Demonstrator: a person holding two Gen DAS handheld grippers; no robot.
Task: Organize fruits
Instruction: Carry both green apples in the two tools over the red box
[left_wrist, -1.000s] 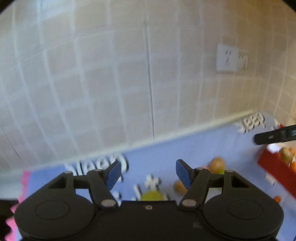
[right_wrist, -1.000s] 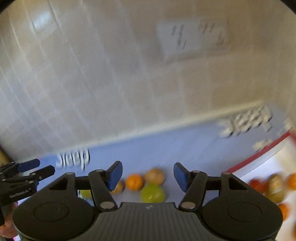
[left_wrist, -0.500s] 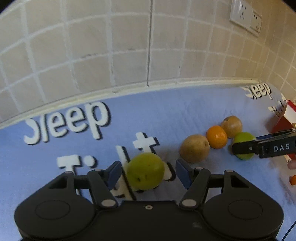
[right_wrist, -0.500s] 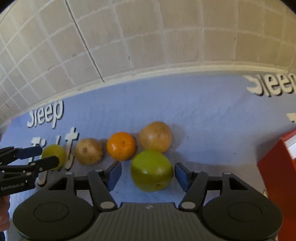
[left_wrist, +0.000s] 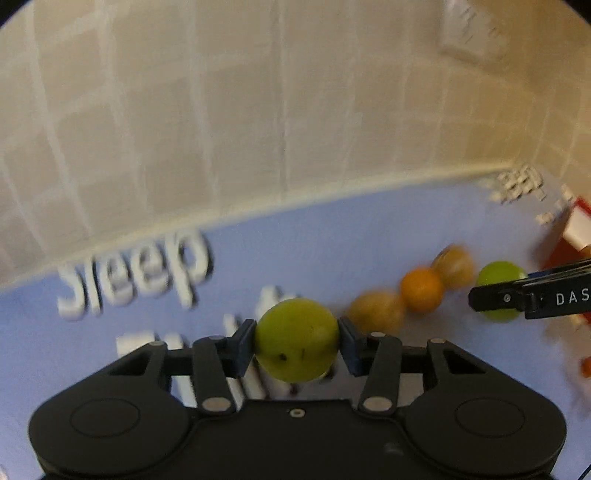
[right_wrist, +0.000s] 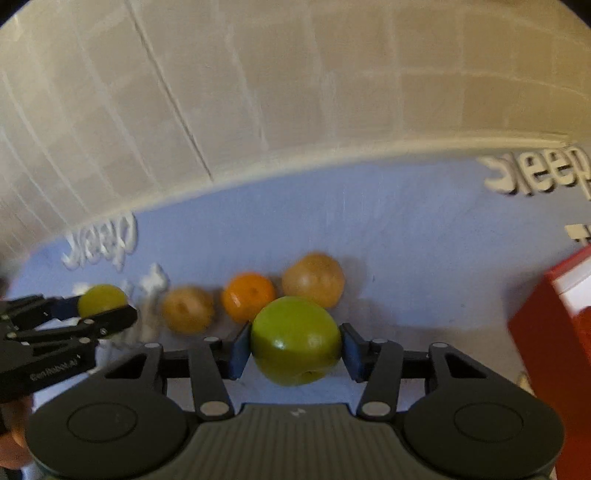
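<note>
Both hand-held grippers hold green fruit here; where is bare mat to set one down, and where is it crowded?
Free: the blue mat between the fruit row and the wall, and the strip between the brown fruit and the red box. Crowded: the row of orange, other brown fruit and both held green fruits.

Looks like a home, likely a kitchen corner: beige tiled wall (left_wrist: 221, 110) with a white power socket (left_wrist: 472, 33), a lilac mat (right_wrist: 369, 221) printed "Sleep" spread up to the wall, loose fruit (right_wrist: 249, 295) on it, a red box (right_wrist: 554, 332) alongside.
</note>
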